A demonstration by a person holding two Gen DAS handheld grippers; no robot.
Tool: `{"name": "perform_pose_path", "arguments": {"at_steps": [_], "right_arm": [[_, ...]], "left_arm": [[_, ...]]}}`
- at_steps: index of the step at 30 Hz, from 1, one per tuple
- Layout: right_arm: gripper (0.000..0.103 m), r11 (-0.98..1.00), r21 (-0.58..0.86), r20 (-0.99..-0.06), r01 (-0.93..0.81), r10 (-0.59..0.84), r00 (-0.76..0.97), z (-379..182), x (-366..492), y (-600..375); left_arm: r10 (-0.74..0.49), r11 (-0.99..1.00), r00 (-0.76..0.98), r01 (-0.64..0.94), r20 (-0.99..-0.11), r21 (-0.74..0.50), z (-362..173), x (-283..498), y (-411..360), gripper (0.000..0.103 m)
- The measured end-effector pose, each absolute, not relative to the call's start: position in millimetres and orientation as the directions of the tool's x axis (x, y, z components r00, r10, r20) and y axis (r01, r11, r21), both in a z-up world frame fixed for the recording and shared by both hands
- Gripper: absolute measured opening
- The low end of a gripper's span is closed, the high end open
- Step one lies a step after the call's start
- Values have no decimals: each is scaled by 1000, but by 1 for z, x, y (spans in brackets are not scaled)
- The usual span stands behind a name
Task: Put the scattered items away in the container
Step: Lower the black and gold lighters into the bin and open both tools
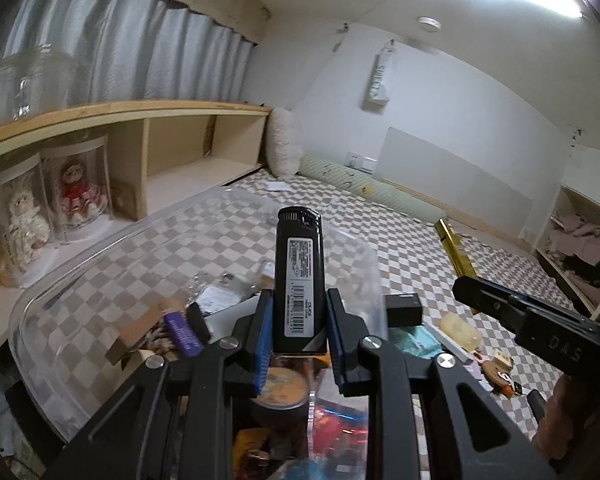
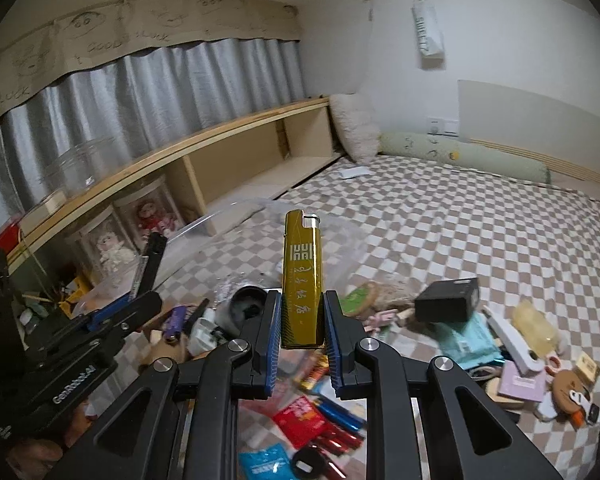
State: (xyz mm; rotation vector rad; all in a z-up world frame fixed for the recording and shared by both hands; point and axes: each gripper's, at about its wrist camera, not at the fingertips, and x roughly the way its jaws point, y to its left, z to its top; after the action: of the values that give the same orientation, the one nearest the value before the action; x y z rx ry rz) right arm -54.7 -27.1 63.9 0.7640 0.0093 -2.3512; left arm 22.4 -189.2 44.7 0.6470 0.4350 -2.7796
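Observation:
My left gripper (image 1: pixel 298 320) is shut on a black lighter (image 1: pixel 298 276) with a white barcode label, held upright above the clear plastic container (image 1: pixel 60 280). My right gripper (image 2: pixel 302 320) is shut on a gold lighter (image 2: pixel 302 276), also upright. The gold lighter shows in the left wrist view (image 1: pixel 456 252) at the right, the black lighter in the right wrist view (image 2: pixel 150 268) at the left. The container holds a purple lighter (image 1: pixel 184 332), a black tube and packets. Scattered items lie on the checkered bed (image 2: pixel 460 232): a black box (image 2: pixel 446 300), a teal packet (image 2: pixel 466 340), a yellow soap-like block (image 2: pixel 538 328).
A wooden shelf (image 1: pixel 160 108) runs along the left with dolls in clear cases (image 1: pixel 76 192). A white pillow (image 2: pixel 356 124) and a green bolster (image 2: pixel 460 152) lie at the far wall. Red and blue packets (image 2: pixel 304 420) lie below my right gripper.

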Motion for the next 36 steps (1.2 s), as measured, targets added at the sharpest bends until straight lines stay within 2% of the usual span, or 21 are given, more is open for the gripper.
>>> {"name": "perform_pose_path", "arguments": {"at_steps": [17,36], "right_arm": [[21,-722,158,-610,673,-607,-509,64,-53,-94],[21,-682,107,-686,723,-577,-443,60,-45,-124]], "left_arm": [[-181,-894,-822,366,-540,-257,23,15,-224,24],[-207,-891,-817,385,-539,-242,23,22,-234,24]]}}
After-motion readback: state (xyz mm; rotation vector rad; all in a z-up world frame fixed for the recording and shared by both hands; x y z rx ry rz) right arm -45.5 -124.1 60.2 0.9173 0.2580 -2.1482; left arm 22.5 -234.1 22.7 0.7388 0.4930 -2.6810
